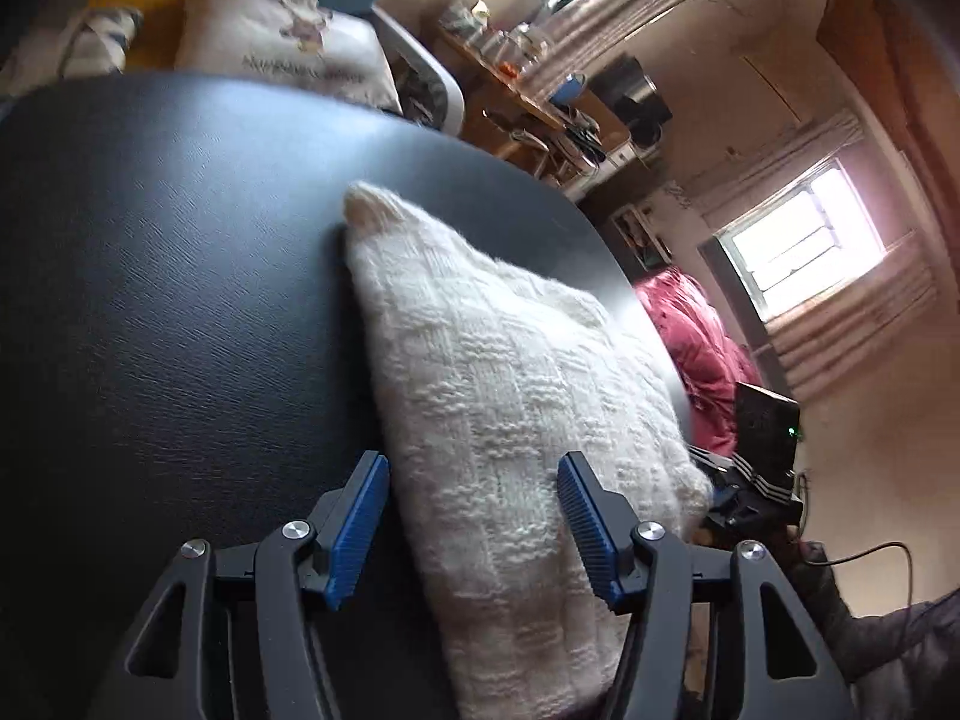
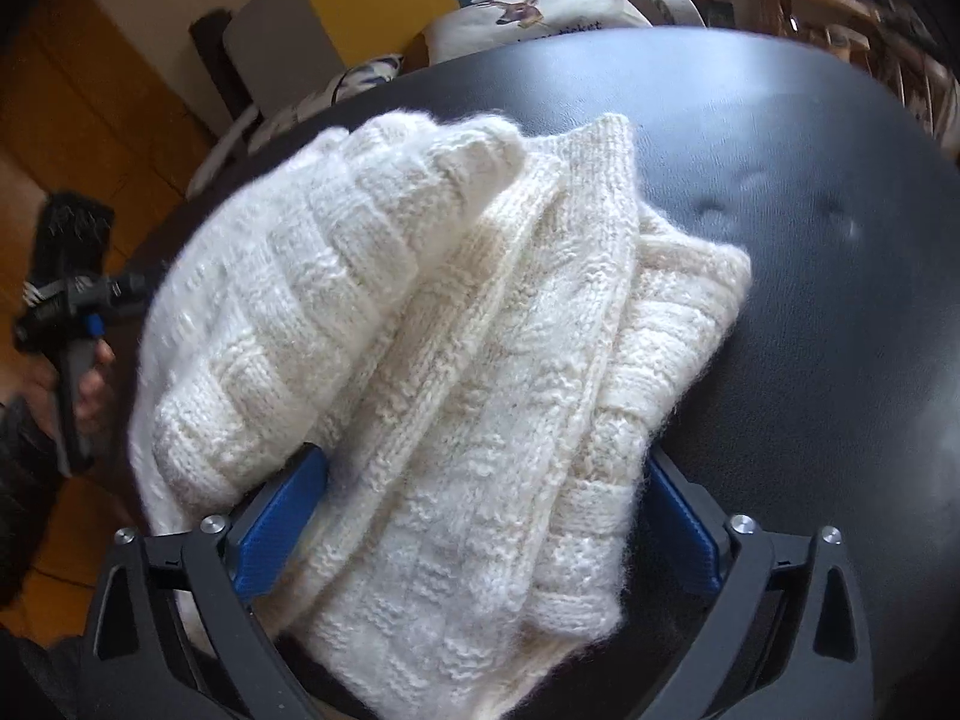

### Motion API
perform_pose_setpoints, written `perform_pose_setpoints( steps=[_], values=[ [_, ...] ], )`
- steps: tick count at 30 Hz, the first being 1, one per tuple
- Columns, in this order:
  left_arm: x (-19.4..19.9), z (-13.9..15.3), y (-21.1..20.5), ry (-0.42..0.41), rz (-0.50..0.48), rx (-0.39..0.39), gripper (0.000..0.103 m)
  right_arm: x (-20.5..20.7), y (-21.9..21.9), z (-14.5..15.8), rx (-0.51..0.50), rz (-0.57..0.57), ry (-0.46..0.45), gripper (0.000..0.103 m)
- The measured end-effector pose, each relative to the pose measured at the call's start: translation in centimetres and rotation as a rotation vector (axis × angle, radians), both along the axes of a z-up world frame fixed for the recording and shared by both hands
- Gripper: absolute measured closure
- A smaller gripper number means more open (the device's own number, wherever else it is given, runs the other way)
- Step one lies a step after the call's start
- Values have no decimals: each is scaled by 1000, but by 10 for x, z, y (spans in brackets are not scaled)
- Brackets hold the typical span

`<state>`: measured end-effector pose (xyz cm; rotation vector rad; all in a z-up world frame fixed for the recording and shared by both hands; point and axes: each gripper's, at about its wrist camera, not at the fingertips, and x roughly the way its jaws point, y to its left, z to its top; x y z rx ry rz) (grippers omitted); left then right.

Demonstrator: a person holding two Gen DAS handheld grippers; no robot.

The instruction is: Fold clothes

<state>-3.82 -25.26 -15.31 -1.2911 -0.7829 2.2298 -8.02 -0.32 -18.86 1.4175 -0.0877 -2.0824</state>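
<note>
A white chunky-knit sweater lies folded on the black table. My left gripper is open just above its near end, one blue pad at the fabric's left edge and the other over the knit. In the right wrist view the sweater shows stacked layers, with a folded part bulging at the left. My right gripper is open wide, and the sweater's near edge lies between its blue pads. A hand holds the left gripper off the table's left edge.
The table edge curves away on the right; a pink cloth lies beyond it. A printed cushion and a white chair stand behind the table. A cluttered shelf and a bright window are farther off.
</note>
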Motion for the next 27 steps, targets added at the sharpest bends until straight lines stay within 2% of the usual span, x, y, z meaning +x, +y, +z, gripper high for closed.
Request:
perform_pose_setpoints(
  steps=[5,9,10,12,14,15,17,23,25,26,27],
  values=[
    [-3,-2,7,5,-2,4,29,-4,5,-2,-48,7,-31,1],
    [-3,0,15,21,-5,-1,35,-3,-2,-2,-10,12,-14,1],
    [-2,0,16,24,-6,-2,37,-4,-6,-2,4,8,-7,5],
    [-2,1,20,32,-7,-4,43,-2,-5,1,-4,2,3,34],
    [-2,2,24,40,-9,-6,58,-1,-4,3,-26,-1,7,54],
    [-2,2,26,44,-9,-8,61,1,-4,4,-25,-1,16,58],
    [1,5,29,62,3,-16,70,7,-4,5,-21,-5,35,61],
    [18,18,41,157,99,-38,75,15,-2,6,-31,-37,69,67],
    [24,21,49,182,95,-68,75,15,20,0,-79,-44,19,62],
    [25,21,53,181,87,-77,75,15,35,-3,-108,-47,-18,54],
    [25,21,55,177,83,-86,74,13,40,-7,-142,-54,-56,51]
  ],
)
